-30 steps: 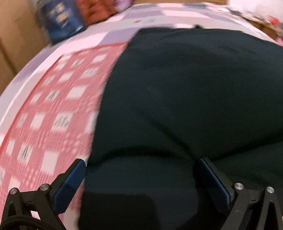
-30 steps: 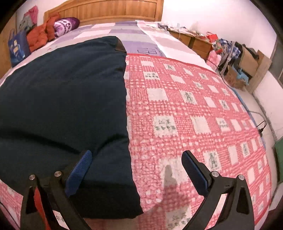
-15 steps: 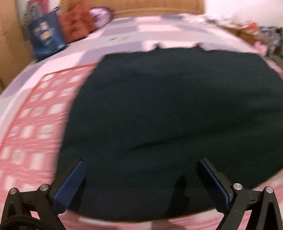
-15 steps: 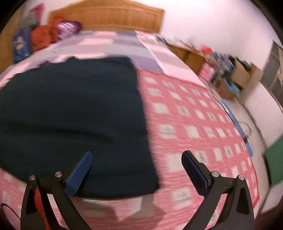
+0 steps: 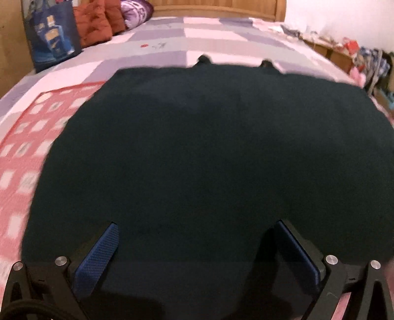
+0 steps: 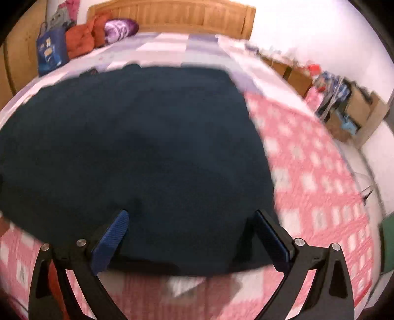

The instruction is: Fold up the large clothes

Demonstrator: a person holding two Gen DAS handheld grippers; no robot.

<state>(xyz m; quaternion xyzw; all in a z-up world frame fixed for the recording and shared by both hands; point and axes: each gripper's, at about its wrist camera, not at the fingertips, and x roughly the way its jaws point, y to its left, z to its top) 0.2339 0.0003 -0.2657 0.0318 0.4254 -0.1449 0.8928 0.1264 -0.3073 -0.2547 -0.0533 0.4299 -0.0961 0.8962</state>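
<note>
Left wrist view: left tool point(image 5: 197, 248) spread wide, empty, over dark garment point(image 5: 209, 152) on bed point(image 5: 22, 157); right tool point(image 6: 192, 236) likewise released.

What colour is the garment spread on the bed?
The garment is a plain, very dark blue-green, almost black, with no visible pattern. Right wrist view shows it best.

A wooden headboard point(image 6: 172, 14) backs the bed against a white wall point(image 6: 307, 32), with cluttered cardboard boxes point(image 6: 357, 110) alongside.
</note>
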